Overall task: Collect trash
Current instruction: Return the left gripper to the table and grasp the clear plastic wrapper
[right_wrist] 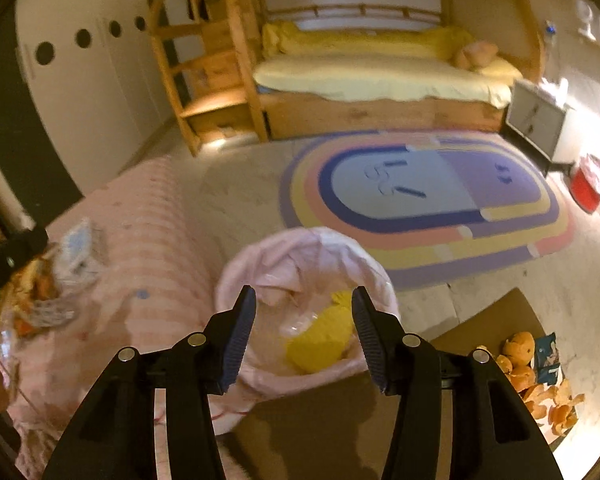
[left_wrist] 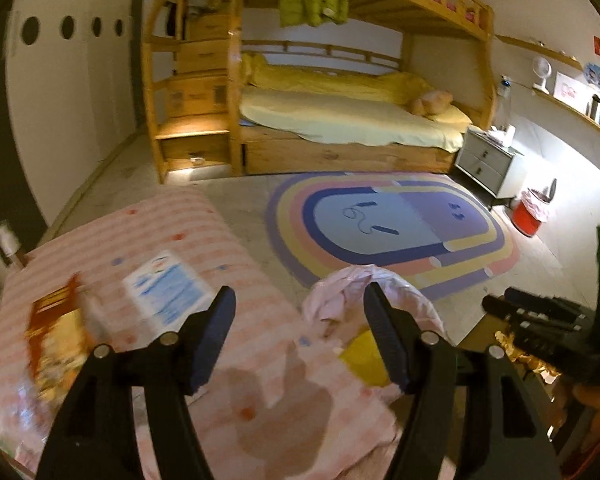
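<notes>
A bin lined with a pink bag (right_wrist: 260, 264) stands on the floor beside a pink striped bed; yellow trash (right_wrist: 320, 340) lies inside it. It also shows in the left wrist view (left_wrist: 340, 292). My right gripper (right_wrist: 304, 332) is open and empty above the bin's mouth. My left gripper (left_wrist: 300, 336) is open and empty over the bed's edge, between the bin and a blue-and-white packet (left_wrist: 168, 288). An orange snack wrapper (left_wrist: 56, 328) lies blurred at the bed's left. Orange peels (right_wrist: 540, 384) and a blue wrapper (right_wrist: 548, 360) lie on a brown table (right_wrist: 496, 324).
A pink striped bed (left_wrist: 204, 240) fills the lower left. A rainbow oval rug (left_wrist: 388, 232) covers the floor ahead. A wooden bunk bed (left_wrist: 340, 120), a grey nightstand (left_wrist: 484, 160) and a red bin (left_wrist: 528, 216) stand beyond. The right gripper's body (left_wrist: 548, 320) shows at right.
</notes>
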`<action>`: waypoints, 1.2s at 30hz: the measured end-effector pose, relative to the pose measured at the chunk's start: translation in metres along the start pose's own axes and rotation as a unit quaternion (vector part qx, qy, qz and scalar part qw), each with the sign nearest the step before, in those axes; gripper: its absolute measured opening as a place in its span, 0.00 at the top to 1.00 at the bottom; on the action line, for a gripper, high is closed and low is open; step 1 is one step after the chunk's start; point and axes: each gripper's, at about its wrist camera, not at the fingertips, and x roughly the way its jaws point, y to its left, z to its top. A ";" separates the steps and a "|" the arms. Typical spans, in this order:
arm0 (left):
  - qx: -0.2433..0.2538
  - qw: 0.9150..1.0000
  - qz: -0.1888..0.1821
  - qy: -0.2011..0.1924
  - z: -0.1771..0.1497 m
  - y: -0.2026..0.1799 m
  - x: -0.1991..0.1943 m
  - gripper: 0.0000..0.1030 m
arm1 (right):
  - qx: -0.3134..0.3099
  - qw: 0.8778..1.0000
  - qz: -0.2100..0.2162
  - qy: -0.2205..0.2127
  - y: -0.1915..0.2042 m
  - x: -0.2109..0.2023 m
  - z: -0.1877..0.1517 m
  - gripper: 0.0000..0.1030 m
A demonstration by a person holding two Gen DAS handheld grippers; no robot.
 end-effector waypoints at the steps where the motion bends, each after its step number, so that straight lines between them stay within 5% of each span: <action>1: -0.002 1.000 0.011 -0.002 -0.005 0.006 -0.012 0.37 | -0.005 1.000 0.003 -0.004 0.006 -0.005 0.000 0.50; 10: -0.036 0.997 0.057 -0.024 -0.040 0.052 -0.086 0.37 | -0.075 0.994 0.078 -0.028 0.087 -0.043 -0.003 0.50; 18: -0.073 0.987 0.143 -0.028 -0.091 0.112 -0.139 0.35 | -0.161 0.978 0.134 -0.017 0.175 -0.048 -0.023 0.59; 27: -0.122 0.975 0.182 0.024 -0.151 0.165 -0.129 0.26 | -0.203 0.968 0.149 0.006 0.219 -0.040 -0.043 0.58; 36: -0.104 0.972 0.206 0.048 -0.157 0.169 -0.082 0.26 | -0.188 0.972 0.138 0.021 0.208 -0.029 -0.041 0.58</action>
